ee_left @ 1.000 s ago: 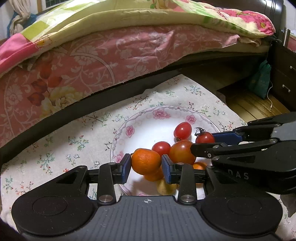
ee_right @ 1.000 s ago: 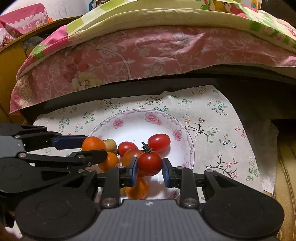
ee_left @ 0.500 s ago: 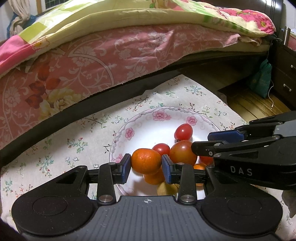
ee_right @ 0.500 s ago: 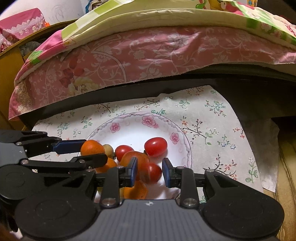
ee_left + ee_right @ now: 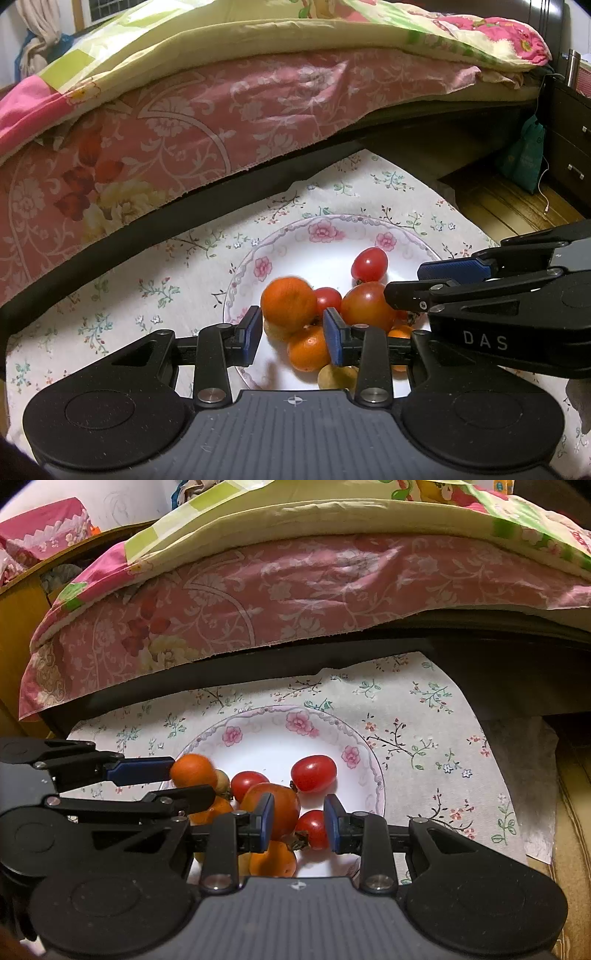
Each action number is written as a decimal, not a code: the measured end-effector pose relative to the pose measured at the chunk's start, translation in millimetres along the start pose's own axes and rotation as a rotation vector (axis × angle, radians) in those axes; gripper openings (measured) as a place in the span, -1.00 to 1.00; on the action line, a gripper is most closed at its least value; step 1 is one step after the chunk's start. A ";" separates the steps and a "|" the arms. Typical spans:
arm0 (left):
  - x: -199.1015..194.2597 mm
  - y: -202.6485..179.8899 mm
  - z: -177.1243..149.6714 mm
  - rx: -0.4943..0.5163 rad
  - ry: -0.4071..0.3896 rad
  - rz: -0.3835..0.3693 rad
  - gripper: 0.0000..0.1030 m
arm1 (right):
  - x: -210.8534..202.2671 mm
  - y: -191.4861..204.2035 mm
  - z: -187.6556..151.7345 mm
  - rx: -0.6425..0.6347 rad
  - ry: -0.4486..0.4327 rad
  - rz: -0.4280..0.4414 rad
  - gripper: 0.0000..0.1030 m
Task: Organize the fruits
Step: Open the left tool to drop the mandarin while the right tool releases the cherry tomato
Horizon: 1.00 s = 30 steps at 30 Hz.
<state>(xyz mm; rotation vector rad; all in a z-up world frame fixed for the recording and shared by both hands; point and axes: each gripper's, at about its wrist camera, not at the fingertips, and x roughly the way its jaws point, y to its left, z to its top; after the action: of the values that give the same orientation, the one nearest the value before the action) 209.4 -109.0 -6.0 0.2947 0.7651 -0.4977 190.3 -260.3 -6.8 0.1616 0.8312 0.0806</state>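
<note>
Two grippers hover over our floral plate point(image 5: 273, 243): left gripper point(image 5: 291, 334) slightly parted, orange point(image 5: 288, 302) loose; right gripper point(image 5: 299, 821) gaping around a tomato point(image 5: 314, 829).

The only readable text is "DAS", in pale capital letters on the black body of the right gripper point(image 5: 421, 284), which reaches in from the right side of the left wrist view, near the plate point(image 5: 236, 288). The green bag point(image 5: 522, 157) hanging far right by the drawers carries faint print, too small to read. Nothing can be read in the right wrist view.
</note>
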 end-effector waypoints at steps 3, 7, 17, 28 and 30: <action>-0.1 -0.5 0.3 0.004 0.000 0.003 -0.13 | -0.4 -0.4 0.5 0.003 0.001 0.000 -0.43; -0.1 -0.5 0.3 0.005 0.001 0.004 -0.13 | -0.5 -0.7 0.4 0.005 0.003 0.000 -0.43; -0.2 -2.0 0.0 0.016 -0.001 0.014 -0.10 | 0.5 -1.0 -0.6 0.008 0.003 -0.001 -0.43; -6.2 -1.0 2.1 0.015 -0.012 0.042 0.07 | -4.0 -0.2 0.5 0.013 -0.007 0.001 -0.42; -8.2 0.5 2.0 0.008 -0.013 0.049 0.15 | -5.6 -0.5 0.5 0.015 -0.011 0.003 -0.41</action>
<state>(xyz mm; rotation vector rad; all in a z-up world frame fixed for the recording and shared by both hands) 205.9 -106.8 1.2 0.3165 0.7417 -0.4558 186.9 -261.6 -2.5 0.1776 0.8207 0.0759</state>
